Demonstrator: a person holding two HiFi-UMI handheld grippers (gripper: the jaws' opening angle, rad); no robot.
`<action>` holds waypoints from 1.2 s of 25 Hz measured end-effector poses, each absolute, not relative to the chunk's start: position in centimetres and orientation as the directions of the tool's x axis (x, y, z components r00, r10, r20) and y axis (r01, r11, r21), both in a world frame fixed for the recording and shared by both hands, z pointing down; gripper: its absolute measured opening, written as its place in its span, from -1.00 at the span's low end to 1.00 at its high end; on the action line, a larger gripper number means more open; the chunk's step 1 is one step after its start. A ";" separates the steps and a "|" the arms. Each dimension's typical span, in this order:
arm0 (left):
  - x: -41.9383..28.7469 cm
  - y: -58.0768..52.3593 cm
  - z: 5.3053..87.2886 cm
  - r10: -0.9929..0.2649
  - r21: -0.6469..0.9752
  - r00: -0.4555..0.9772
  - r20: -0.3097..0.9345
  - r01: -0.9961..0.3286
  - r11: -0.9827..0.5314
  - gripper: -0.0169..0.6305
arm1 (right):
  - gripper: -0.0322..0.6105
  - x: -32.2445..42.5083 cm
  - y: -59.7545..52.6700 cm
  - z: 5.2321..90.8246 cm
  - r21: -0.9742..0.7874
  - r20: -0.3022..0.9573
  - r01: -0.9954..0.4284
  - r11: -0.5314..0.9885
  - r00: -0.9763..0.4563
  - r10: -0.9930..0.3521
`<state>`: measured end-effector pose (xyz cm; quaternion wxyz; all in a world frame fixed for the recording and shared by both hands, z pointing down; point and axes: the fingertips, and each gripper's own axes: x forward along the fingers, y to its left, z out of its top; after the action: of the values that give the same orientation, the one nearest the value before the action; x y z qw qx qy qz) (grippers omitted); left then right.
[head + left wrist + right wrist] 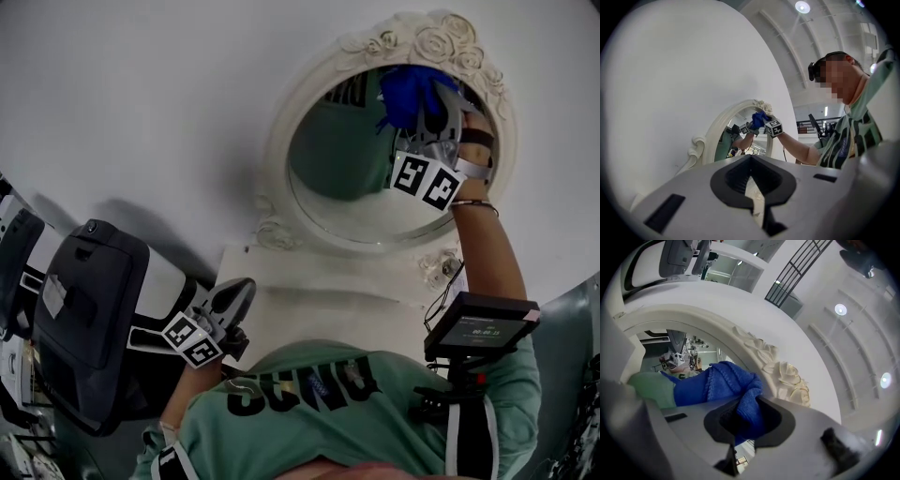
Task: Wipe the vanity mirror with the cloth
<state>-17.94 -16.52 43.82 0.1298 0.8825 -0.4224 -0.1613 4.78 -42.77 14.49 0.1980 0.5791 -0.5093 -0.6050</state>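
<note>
An oval vanity mirror [342,164] in an ornate white frame [281,141] hangs on the white wall. My right gripper [433,120] is shut on a blue cloth [412,92] and presses it against the top of the glass, just under the carved roses [783,373]. In the right gripper view the cloth [726,385] bunches out of the jaws of the right gripper [743,420] onto the mirror glass [670,352]. My left gripper [234,298] hangs low at the left, shut and holding nothing, away from the mirror. The left gripper view shows the left gripper [751,187], the mirror [740,136] and the cloth [759,119] far off.
A white vanity top [319,291] lies under the mirror, with a small clear glass item [436,267] at its right. A black and white chair [89,319] stands at the left. A black screen device [478,328] is mounted at my chest.
</note>
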 end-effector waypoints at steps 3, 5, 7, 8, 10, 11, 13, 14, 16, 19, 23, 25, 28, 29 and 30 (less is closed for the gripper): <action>-17.4 -16.8 44.7 -0.785 0.370 0.601 -0.152 -0.701 -0.609 -0.92 | -0.74 4.5 -42.9 19.1 0.864 -0.473 -0.333 -0.378 -0.277 -0.837; -17.4 -16.9 45.7 -0.787 0.378 0.604 -0.128 -0.704 -0.601 -0.92 | -0.74 4.1 -42.9 24.2 0.886 -0.434 -0.315 -0.341 -0.301 -0.849; -17.2 -16.7 46.2 -0.790 0.386 0.605 -0.101 -0.708 -0.591 -0.92 | -0.74 3.8 -42.7 29.7 0.913 -0.379 -0.287 -0.290 -0.330 -0.865; -17.1 -16.5 46.3 -0.792 0.389 0.605 -0.087 -0.711 -0.586 -0.92 | -0.74 3.7 -42.6 32.8 0.928 -0.341 -0.273 -0.254 -0.345 -0.875; -16.9 -16.2 46.5 -0.795 0.389 0.605 -0.054 -0.720 -0.575 -0.92 | -0.74 3.2 -42.3 39.7 0.957 -0.242 -0.244 -0.157 -0.372 -0.896; -16.7 -16.0 46.6 -0.795 0.386 0.605 -0.036 -0.726 -0.570 -0.92 | -0.74 3.0 -42.1 43.3 0.969 -0.185 -0.225 -0.103 -0.383 -0.905; -16.2 -15.7 46.9 -0.794 0.381 0.607 -0.005 -0.733 -0.563 -0.92 | -0.74 2.7 -41.9 50.6 0.985 -0.069 -0.173 0.001 -0.397 -0.915; -16.0 -15.5 47.0 -0.793 0.381 0.609 0.008 -0.735 -0.561 -0.92 | -0.74 2.6 -41.7 54.0 0.989 -0.013 -0.143 0.048 -0.399 -0.917; -15.8 -15.3 47.3 -0.793 0.381 0.608 0.030 -0.741 -0.553 -0.92 | -0.74 2.6 -41.6 60.1 0.986 0.098 -0.086 0.142 -0.390 -0.916; -15.9 -15.3 47.5 -0.798 0.380 0.600 0.048 -0.750 -0.541 -0.92 | -0.74 2.9 -41.7 66.5 0.964 0.232 -0.039 0.262 -0.353 -0.907; -15.9 -15.3 47.6 -0.796 0.380 0.603 0.048 -0.748 -0.544 -0.92 | -0.75 3.0 -41.8 67.4 0.946 0.269 -0.081 0.315 -0.347 -0.898; -15.9 -15.1 47.6 -0.796 0.382 0.604 0.041 -0.746 -0.546 -0.92 | -0.75 2.8 -41.6 67.7 0.931 0.303 -0.085 0.354 -0.357 -0.883; -15.8 -15.4 47.1 -0.791 0.375 0.611 0.016 -0.737 -0.562 -0.92 | -0.75 2.5 -41.1 67.6 0.889 0.396 -0.080 0.451 -0.361 -0.844; -15.7 -15.5 46.7 -0.790 0.370 0.614 0.005 -0.735 -0.569 -0.92 | -0.75 2.4 -40.7 67.1 0.877 0.416 -0.078 0.474 -0.369 -0.831; -15.7 -15.5 46.4 -0.788 0.366 0.615 -0.008 -0.732 -0.575 -0.92 | -0.75 2.3 -40.4 66.0 0.876 0.414 -0.080 0.477 -0.383 -0.826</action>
<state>-15.65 -15.55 46.39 0.1656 0.8833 -0.4302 -0.0851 2.31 -40.38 66.03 0.4596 0.3117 -0.7260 -0.4057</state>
